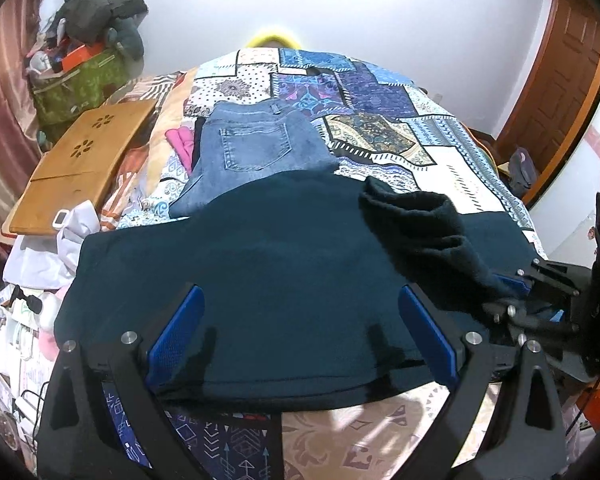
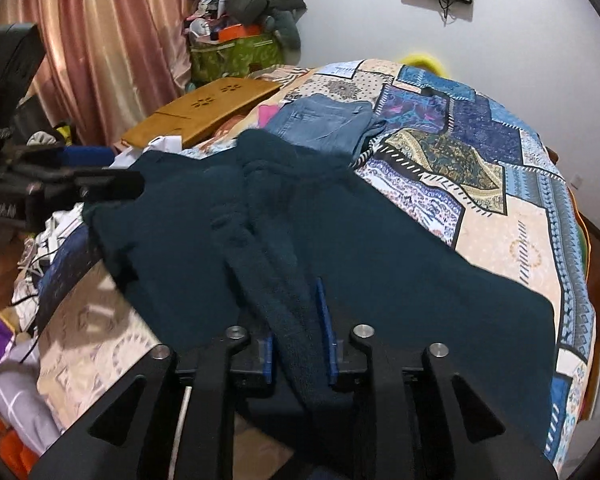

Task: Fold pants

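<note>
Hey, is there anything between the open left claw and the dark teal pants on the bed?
Nothing visible. The left claw is open right over the dark teal pants, with bare fabric between its fingers. The right claw is shut on a bunched strip of the same pants. The folded jeans lie beyond, out of the way.

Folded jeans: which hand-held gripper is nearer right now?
Hard to call. Left hand-held gripper hangs open over the dark pants' near edge; right is shut on a lifted strip of them. The jeans lie beyond the pants from both.
</note>
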`<state>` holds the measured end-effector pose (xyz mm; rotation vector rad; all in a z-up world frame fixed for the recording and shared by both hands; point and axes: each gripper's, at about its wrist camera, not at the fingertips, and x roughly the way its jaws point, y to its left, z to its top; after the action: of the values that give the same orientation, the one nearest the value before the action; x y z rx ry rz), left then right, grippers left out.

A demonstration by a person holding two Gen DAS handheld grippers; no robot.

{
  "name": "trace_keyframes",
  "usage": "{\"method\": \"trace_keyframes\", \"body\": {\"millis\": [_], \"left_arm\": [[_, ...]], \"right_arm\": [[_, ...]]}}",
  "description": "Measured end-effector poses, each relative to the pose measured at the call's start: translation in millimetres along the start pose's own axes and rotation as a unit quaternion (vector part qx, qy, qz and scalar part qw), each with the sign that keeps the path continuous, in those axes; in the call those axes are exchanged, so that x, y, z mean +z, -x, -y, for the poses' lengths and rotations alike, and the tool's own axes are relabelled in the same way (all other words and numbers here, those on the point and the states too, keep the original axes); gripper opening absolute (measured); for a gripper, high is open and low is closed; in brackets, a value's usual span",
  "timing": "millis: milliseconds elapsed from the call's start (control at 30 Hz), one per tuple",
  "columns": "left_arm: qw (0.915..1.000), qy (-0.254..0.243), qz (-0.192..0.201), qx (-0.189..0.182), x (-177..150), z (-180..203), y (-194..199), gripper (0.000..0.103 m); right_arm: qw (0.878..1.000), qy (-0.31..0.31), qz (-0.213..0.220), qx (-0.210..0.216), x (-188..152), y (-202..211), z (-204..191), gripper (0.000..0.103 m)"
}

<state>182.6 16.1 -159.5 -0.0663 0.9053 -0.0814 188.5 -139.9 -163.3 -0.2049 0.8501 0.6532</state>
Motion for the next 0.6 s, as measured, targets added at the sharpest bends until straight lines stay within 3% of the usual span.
{"method": "trace_keyframes", "body": {"millis": [67, 233, 333, 433, 600], "left_arm": [[1.0, -0.007, 0.005, -0.002, 2, 7, 5, 0.099], [0.9992, -0.027, 0.025, -0.014, 12, 26, 19, 0.099], [0.998, -0.047, 0.038, -0.02, 24, 42, 23, 0.099], [0.997, -0.064, 0.04, -0.021, 35, 56, 20, 0.099], [0.9958, -0.082, 0.019, -0.037, 54, 77, -5, 0.099]], "right_arm": [[1.0, -0.012, 0.0, 0.02, 0, 11, 3, 0.039], [0.998, -0.033, 0.04, 0.026, -3, 41, 12, 0.047], [0.996, -0.058, 0.069, 0.005, -1, 61, 29, 0.058], [0.993, -0.084, 0.081, -0.013, 2, 71, 50, 0.06], [0.987, -0.126, 0.085, -0.054, 1, 76, 87, 0.072]]}}
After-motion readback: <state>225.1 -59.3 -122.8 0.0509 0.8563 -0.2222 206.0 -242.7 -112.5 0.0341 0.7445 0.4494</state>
